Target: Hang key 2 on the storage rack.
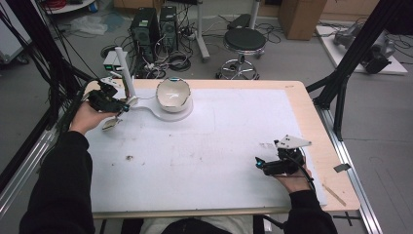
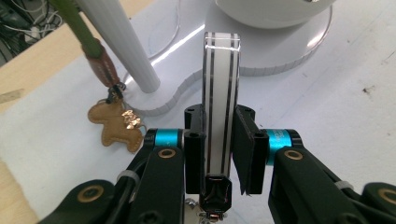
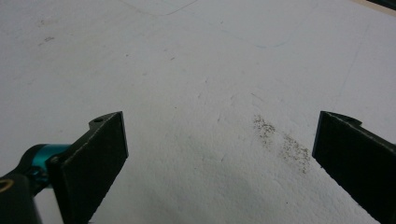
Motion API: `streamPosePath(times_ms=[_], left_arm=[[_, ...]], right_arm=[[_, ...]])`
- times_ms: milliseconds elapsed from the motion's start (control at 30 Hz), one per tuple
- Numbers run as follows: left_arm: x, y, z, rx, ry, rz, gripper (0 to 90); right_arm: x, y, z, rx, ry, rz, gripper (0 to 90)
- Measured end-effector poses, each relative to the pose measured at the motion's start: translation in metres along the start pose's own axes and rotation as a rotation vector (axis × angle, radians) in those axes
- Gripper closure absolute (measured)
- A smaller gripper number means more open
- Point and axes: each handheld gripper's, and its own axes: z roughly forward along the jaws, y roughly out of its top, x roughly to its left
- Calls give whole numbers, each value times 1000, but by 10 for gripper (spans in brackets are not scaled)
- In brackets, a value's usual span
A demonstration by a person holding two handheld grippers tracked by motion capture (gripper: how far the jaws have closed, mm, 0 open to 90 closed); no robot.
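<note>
My left gripper [image 2: 219, 122] is shut on a flat white tag with two black stripes [image 2: 220, 93], held upright between the pads; a dark metal clasp [image 2: 215, 193] sits at its lower end. In the high view this gripper [image 1: 122, 106] hovers at the table's far left, beside a white stand's slanted pole [image 1: 125, 73]. A small pale thing [image 1: 111, 123] dangles under it. A tan bear charm [image 2: 114, 127] hangs from a green strap with a brown end [image 2: 95, 51] next to the pole [image 2: 123, 44]. My right gripper [image 3: 219, 128] stands open over bare white table, near the front right [image 1: 260, 163].
The white stand's round base carries a white bowl [image 1: 173, 92] just right of the left gripper. The white mat [image 1: 209, 146] covers most of the wooden table [image 1: 311, 126]. Black frame posts [image 1: 341, 92] rise at the right and left edges.
</note>
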Motion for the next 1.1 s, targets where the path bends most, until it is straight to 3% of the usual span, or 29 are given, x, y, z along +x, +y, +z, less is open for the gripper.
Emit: streamPosePath(times_ms=[467, 933, 1100], left_arm=[[11, 3, -48, -97, 47, -47, 752], [13, 31, -92, -185, 105, -45, 753], [11, 45, -107, -226, 117, -18, 753]], right_arm=[[-1, 0, -1, -8, 2, 4, 23], [0, 0, -1, -7, 1, 4, 23], [1, 1, -1, -7, 3, 5, 23]])
